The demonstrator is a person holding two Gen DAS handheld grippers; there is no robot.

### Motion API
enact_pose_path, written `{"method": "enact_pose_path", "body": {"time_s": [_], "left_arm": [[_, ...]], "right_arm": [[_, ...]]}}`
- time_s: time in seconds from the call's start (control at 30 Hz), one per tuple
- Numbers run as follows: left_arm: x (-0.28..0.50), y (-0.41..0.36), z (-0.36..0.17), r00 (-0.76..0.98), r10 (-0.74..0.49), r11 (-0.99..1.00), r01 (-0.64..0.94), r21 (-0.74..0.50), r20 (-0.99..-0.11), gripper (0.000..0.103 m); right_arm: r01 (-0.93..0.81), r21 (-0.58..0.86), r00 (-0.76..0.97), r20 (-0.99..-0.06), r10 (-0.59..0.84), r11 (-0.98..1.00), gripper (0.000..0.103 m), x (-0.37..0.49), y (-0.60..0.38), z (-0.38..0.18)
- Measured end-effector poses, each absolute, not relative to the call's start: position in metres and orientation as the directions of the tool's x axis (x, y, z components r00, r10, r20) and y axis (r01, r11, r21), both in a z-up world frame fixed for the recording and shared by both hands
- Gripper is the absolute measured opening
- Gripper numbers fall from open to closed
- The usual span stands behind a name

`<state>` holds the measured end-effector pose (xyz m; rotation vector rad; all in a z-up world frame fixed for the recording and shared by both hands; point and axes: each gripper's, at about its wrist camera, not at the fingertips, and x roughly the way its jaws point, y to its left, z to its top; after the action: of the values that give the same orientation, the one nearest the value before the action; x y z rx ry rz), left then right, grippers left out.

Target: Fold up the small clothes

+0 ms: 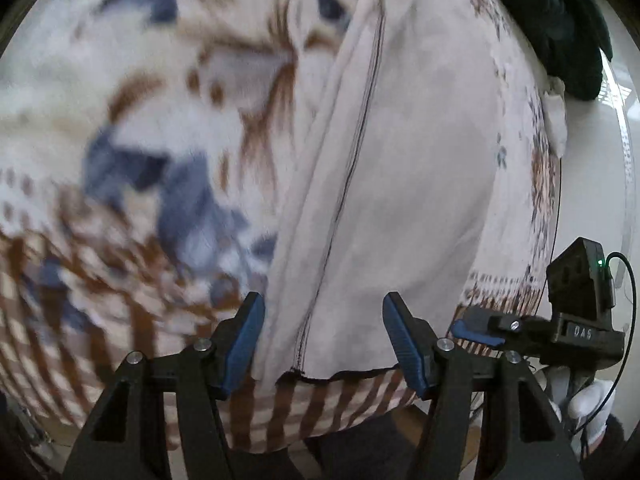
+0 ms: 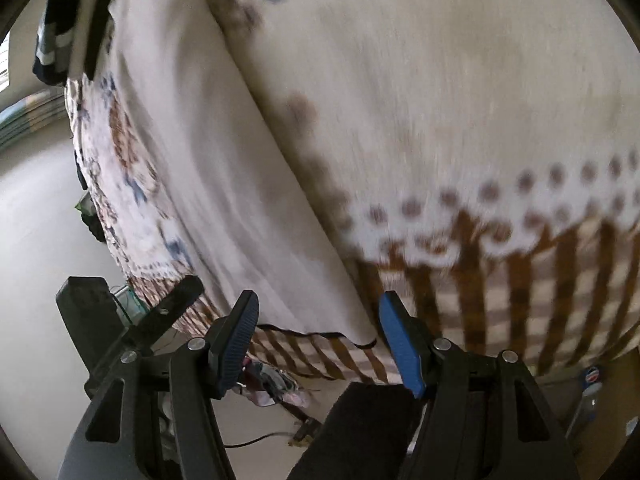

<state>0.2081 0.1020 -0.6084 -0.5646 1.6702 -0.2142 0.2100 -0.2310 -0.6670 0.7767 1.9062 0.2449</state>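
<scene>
Spreading under everything: patterned blanket (image 1: 120,140), brown, blue and white, blurring in both views. Lying on it, pale cloth garment (image 1: 400,160) with a dark seam, running from twelve o'clock down toward six, its hem ending just ahead of the fingertips. Hovering over that hem, left gripper (image 1: 324,340), released, jaws spread wide. Facing the same hem at six o'clock, right gripper (image 2: 318,340), likewise released, gripping nothing.
</scene>
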Motion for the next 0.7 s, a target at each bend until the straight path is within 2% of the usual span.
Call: {"method": "enact_pose_path", "body": {"time_s": [0.1,0.13,0.2,0.23,0.3,0.37,0.4,0.7], "left_arm": [[0.202,0.096,-0.614,-0.06,-0.49,0.855,-0.225,-0.467,-0.87,0.057],[0.201,0.094,-0.613,-0.043,-0.495,0.852,-0.218,-0.476,-0.868,0.053],[0.196,0.091,-0.611,-0.034,-0.486,0.858,-0.209,-0.47,-0.873,0.015],[0.194,0.089,-0.612,-0.028,-0.486,0.857,-0.21,-0.47,-0.873,0.014],[0.19,0.093,-0.61,-0.002,-0.493,0.848,-0.224,-0.48,-0.87,0.012],[0.189,0.095,-0.606,0.017,-0.498,0.842,-0.23,-0.488,-0.867,0.011],[0.188,0.098,-0.603,0.027,-0.5,0.839,-0.229,-0.493,-0.865,0.01],[0.214,0.115,-0.531,0.164,-0.561,0.782,-0.218,-0.584,-0.812,0.009]], "right_arm": [[0.398,0.484,-0.284,-0.743,0.607,0.779,0.065,0.196,-0.223,-0.681],[0.398,0.487,-0.285,-0.741,0.609,0.778,0.065,0.192,-0.217,-0.685],[0.399,0.491,-0.264,-0.747,0.61,0.774,0.065,0.189,-0.211,-0.685],[0.403,0.5,-0.253,-0.744,0.618,0.767,0.062,0.187,-0.209,-0.685],[0.418,0.51,-0.234,-0.739,0.631,0.752,0.047,0.187,-0.203,-0.685],[0.422,0.513,-0.215,-0.744,0.633,0.747,0.02,0.186,-0.203,-0.68],[0.421,0.519,-0.206,-0.744,0.636,0.744,0.015,0.186,-0.204,-0.677],[0.394,0.619,-0.077,-0.715,0.695,0.68,0.009,0.21,-0.222,-0.609]]}}
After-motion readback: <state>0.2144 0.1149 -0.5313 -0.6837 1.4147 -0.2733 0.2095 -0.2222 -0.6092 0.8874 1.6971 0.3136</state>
